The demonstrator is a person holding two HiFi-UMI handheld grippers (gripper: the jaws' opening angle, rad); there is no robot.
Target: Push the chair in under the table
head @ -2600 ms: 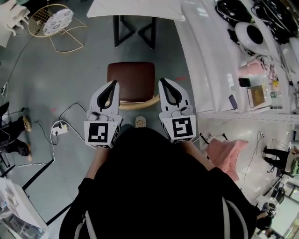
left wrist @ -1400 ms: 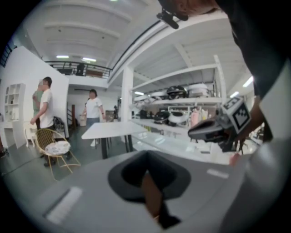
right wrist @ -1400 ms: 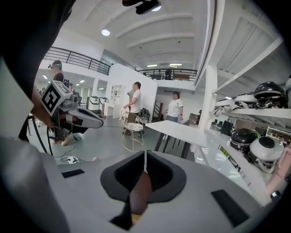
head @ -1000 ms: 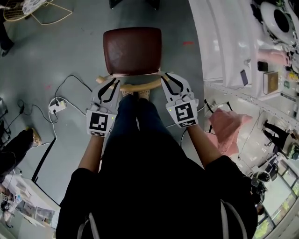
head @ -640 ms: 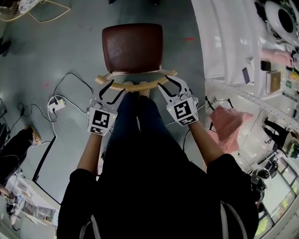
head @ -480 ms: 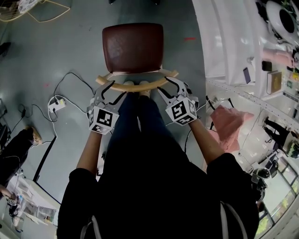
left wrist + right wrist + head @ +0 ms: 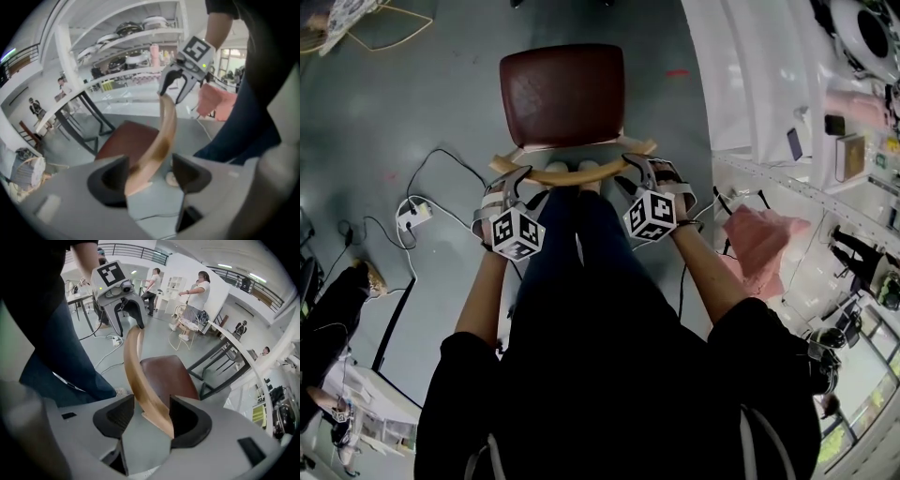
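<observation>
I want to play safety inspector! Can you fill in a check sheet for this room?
Surface: grey floor.
Job's things: chair with dark red seat and curved wooden backrest; white table with black legs ahead, chair not yet under it.
Clutter: pink cloth at the right.
Grippers: left gripper and right gripper open, jaws just opened, each straddling a backrest end.
Cables: black cable and white power strip on floor.
Surroundings: people standing, white shelves.

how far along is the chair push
Done: left gripper and right gripper sit at the ends of the wooden backrest. In hand: their jaws have just been opening, backrest between them, unclamped. Left: clamp and push; the chair seat stands out on the floor, not tucked in.
</observation>
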